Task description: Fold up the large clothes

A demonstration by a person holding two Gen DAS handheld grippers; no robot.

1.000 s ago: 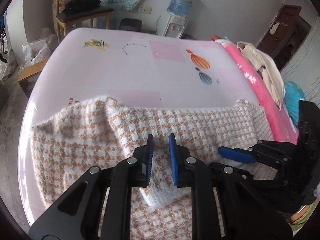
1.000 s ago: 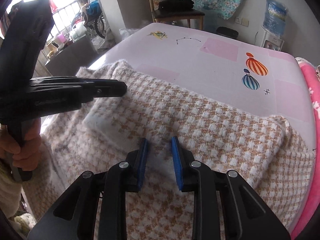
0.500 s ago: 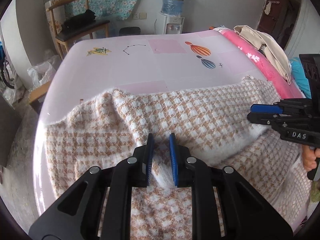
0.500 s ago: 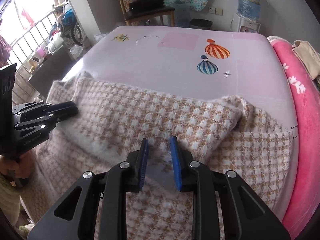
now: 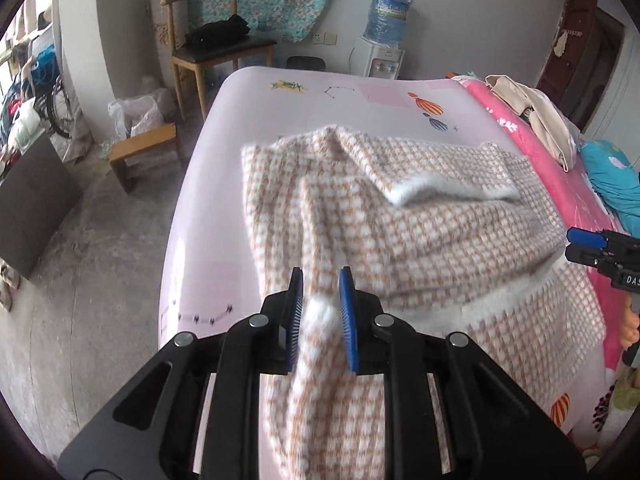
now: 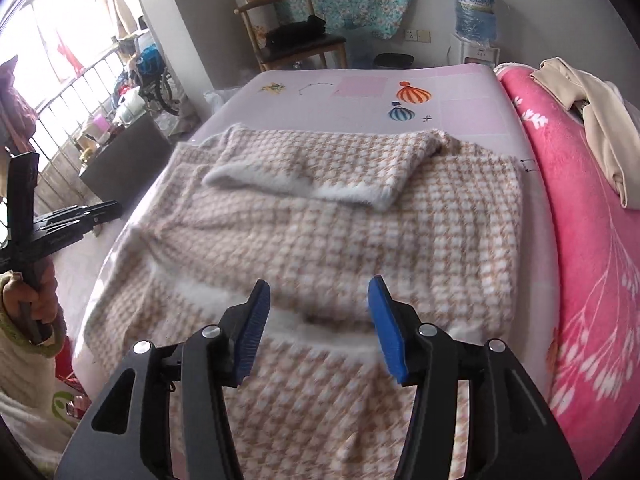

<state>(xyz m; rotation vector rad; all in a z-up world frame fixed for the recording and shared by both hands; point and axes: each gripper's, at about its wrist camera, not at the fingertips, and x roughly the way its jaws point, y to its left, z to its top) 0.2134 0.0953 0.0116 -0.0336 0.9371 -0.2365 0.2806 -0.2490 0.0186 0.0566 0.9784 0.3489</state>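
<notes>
A large tan-and-white houndstooth garment (image 5: 420,224) lies spread on a pale pink bed (image 5: 212,184), with a folded sleeve (image 6: 320,164) across its far part. My left gripper (image 5: 320,312) is shut on a white-edged fold of the garment at its left side. My right gripper (image 6: 318,320) is open and empty, just above the garment's (image 6: 320,240) near fold. The right gripper also shows at the right edge of the left wrist view (image 5: 600,248), and the left gripper at the left edge of the right wrist view (image 6: 68,220).
A bright pink blanket (image 6: 592,240) with a beige garment (image 6: 592,120) on it runs along the bed's right side. Beyond the bed stand a wooden chair (image 5: 216,48) and a water dispenser (image 5: 384,36). A low wooden stool (image 5: 144,152) sits on the floor at the left.
Both grippers pulled the garment's edge back toward the near side, laying a fold. My right gripper has opened and let go of the fabric. My left gripper still holds its fold.
</notes>
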